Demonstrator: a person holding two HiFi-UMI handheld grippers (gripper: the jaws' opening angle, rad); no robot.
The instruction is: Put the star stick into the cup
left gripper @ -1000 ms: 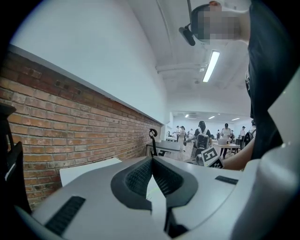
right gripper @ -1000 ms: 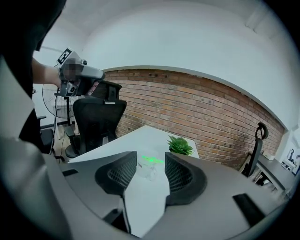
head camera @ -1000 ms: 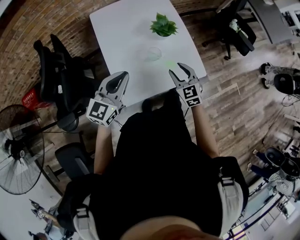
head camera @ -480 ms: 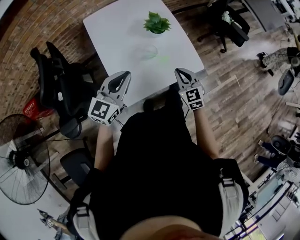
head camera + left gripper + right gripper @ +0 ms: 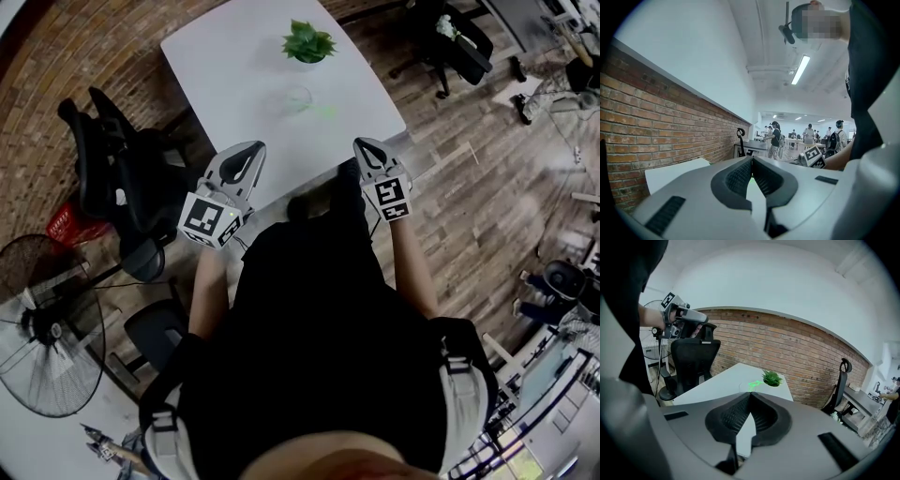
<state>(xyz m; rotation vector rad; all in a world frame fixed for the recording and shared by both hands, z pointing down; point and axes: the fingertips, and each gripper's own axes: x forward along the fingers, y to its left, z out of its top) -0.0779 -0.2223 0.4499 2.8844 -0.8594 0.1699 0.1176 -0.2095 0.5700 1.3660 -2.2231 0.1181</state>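
**Head view.** The white table [image 5: 225,66] sits higher and further left in the picture than a second ago, so the camera has shifted. On it, the potted plant [image 5: 307,42] is at the far end. The clear cup [image 5: 298,97] is nearer the person. The green star stick [image 5: 323,112] lies flat on the table just right of the cup. It shows only as a pale green smear, so I cannot tell whether it touches the cup. The left gripper [image 5: 251,148] hangs over the near left edge of the table with its jaws together, as it was before. The right gripper [image 5: 362,143] is at the near right edge. A second ago its jaws stood wide apart; now they are closed with nothing in them. Both grippers are well apart from the stick and cup.

**Left gripper view.** The ribbed pads meet at the tips with nothing between them. Past them are a brick wall [image 5: 656,122], a corner of the table, the marker cube of the right gripper, and people [image 5: 776,138] standing far off in the room.

**Right gripper view.** The jaws are pressed together and empty. Beyond their tips lies the table, with the green stick beside the faint cup and the plant behind them. An office chair [image 5: 693,357] stands at the left, with the left gripper raised above it.
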